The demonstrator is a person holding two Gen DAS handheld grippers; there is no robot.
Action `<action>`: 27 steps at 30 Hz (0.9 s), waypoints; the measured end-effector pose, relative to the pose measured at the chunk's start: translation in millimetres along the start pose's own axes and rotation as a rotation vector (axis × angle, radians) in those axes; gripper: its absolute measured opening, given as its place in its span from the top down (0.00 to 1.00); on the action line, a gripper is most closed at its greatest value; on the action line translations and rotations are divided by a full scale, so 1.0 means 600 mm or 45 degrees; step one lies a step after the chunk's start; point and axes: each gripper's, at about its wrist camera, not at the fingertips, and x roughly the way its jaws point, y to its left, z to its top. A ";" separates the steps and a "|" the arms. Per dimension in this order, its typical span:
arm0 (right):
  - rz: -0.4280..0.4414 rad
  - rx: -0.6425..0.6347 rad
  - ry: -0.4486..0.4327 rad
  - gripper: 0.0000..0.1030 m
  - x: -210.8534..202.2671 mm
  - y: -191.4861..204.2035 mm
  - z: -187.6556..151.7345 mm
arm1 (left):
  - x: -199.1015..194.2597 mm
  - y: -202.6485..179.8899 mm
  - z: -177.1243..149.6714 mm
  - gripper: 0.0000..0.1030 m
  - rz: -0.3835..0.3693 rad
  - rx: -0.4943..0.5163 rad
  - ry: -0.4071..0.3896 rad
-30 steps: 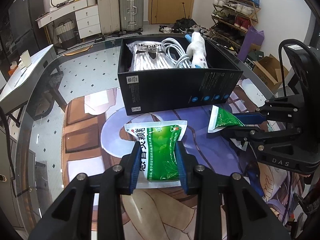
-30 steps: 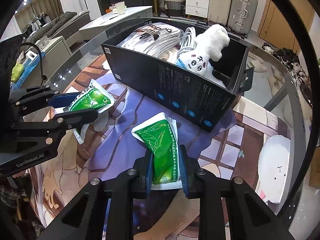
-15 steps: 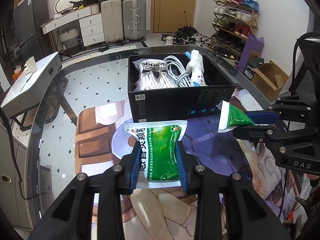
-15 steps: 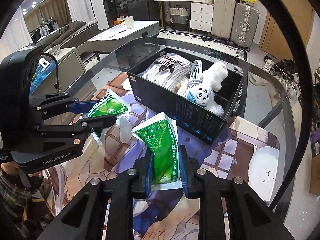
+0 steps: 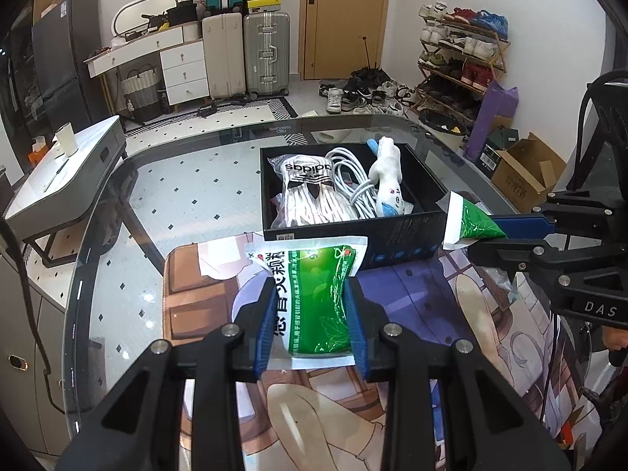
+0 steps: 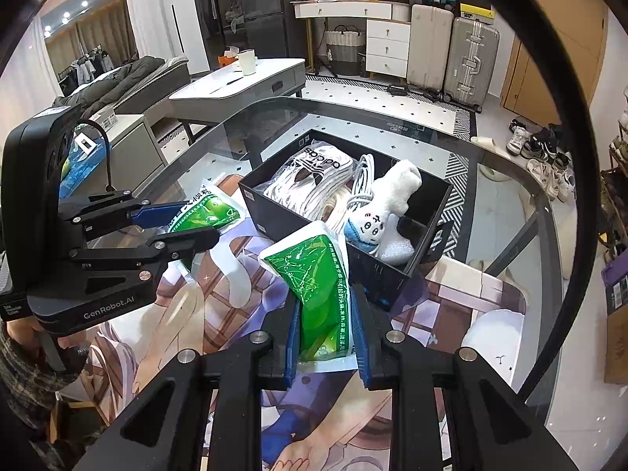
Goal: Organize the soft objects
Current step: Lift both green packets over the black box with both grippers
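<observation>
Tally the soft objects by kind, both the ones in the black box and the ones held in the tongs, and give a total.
Green pouches, held: 2 (left tongs' pouch, right tongs' pouch)
Packs of white socks, in the box: 1
White plush toys, in the box: 1
White cable bundles, in the box: 1
Total: 5

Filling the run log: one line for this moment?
left hand-held gripper: shut on green pouch | right hand-held gripper: shut on second green pouch | black box: socks, cable, plush
</observation>
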 end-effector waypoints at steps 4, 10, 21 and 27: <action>0.002 0.003 -0.010 0.78 -0.002 -0.006 0.010 | 0.000 -0.001 0.013 0.70 0.004 0.000 -0.016; 0.003 0.007 -0.027 0.78 -0.005 -0.013 0.026 | -0.001 0.001 0.027 0.70 0.005 -0.008 -0.036; -0.016 0.020 -0.066 0.78 -0.020 -0.032 0.045 | 0.000 -0.002 0.057 0.70 0.008 0.026 -0.060; -0.021 0.029 -0.082 0.78 -0.025 -0.045 0.059 | 0.002 -0.003 0.072 0.70 0.011 0.042 -0.069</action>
